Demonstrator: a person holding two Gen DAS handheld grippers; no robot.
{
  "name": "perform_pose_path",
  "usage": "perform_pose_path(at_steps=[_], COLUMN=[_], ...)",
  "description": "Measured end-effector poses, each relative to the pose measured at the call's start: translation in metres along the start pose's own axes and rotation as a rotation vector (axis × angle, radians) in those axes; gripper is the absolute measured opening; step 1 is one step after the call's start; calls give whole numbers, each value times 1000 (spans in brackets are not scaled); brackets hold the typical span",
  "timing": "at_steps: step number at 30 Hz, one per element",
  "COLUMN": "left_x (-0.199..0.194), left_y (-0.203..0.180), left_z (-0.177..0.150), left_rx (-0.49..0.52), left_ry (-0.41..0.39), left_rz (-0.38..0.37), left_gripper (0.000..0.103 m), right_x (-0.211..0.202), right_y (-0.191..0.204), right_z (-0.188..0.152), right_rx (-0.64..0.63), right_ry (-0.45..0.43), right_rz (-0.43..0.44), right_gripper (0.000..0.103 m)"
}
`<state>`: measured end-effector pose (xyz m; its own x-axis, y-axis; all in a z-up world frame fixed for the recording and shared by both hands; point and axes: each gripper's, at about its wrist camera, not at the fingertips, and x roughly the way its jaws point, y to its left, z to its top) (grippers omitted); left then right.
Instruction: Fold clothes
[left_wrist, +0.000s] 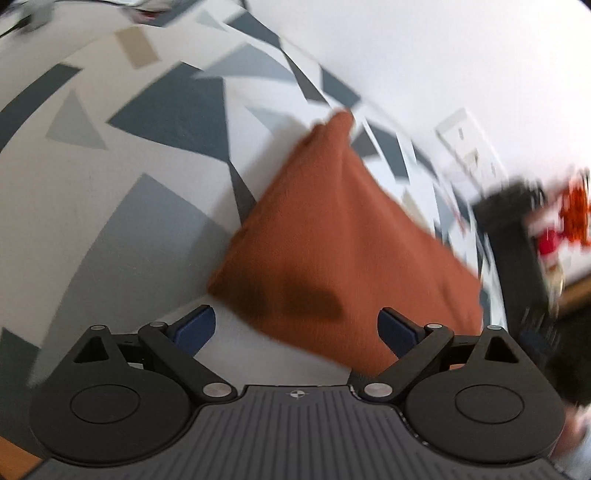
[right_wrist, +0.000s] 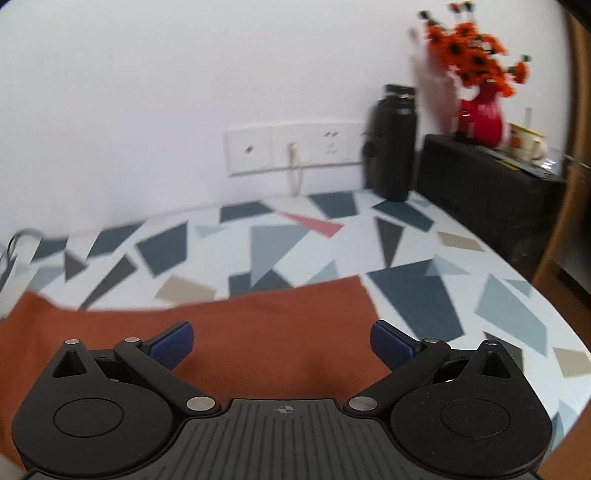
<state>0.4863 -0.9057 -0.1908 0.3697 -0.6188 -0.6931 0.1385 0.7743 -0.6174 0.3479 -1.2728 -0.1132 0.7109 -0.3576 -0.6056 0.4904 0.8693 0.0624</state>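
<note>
Lying flat on the patterned tabletop (right_wrist: 417, 291), the rust-orange cloth (right_wrist: 229, 332) is right under your noses, and you've got nothing in either hand. Your left hand-held gripper (left_wrist: 295, 330) has its jaws spread wide with only air between the blue pads (left_wrist: 195, 328); the cloth (left_wrist: 343, 236) sits just ahead of it and off to its right, running as a long slanted shape from the near pads up and away towards the wall (left_wrist: 443, 55). Your right hand-held gripper (right_wrist: 282, 341) is spread wide too, empty, and it hovers over the cloth itself, with the fabric filling the space below and between its pads (right_wrist: 391, 345). From this side the cloth's long axis runs straight across the view, left to right, its far edge a clean line against the triangles of the tabletop. So my call is that the right hand is the nearer one: the cloth's right corner lies just ahead of it, while the left hand must swing in to meet its end. Whether it is already folded once I can't say through the blur. Further out stand a black bottle (right_wrist: 393, 144), a black box (right_wrist: 487, 192) and a red vase of orange flowers (right_wrist: 480, 122) against the wall.
</note>
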Motion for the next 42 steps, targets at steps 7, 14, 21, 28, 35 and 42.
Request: perform_pose_path(at_steps=[7,14,21,28,35,42], left_x=[6,19,26,27,38,65], left_y=[19,42,49,29,17,21], left_z=[-2,7,22,21,34,52], left_rx=[-233,-367,-266,-21,-29,-71], left_ry=[-156,-170,-108,-111,-50,-9], left_rz=[-92,-140,-232,-213,-261,-245], left_gripper=[87,41,53,66,103,21], right_x=[26,37,43,35,15,37], right_y=[17,38,49,68,97,53], right_z=[-29,-37,-33,-29,-43,-52], right_rx=[-97,-167,-166,-219,-411,-16], right_ry=[102,90,101,77,55,164], right_rz=[90,124,139,141,196,155], right_gripper=[102,102,102,102,102,102])
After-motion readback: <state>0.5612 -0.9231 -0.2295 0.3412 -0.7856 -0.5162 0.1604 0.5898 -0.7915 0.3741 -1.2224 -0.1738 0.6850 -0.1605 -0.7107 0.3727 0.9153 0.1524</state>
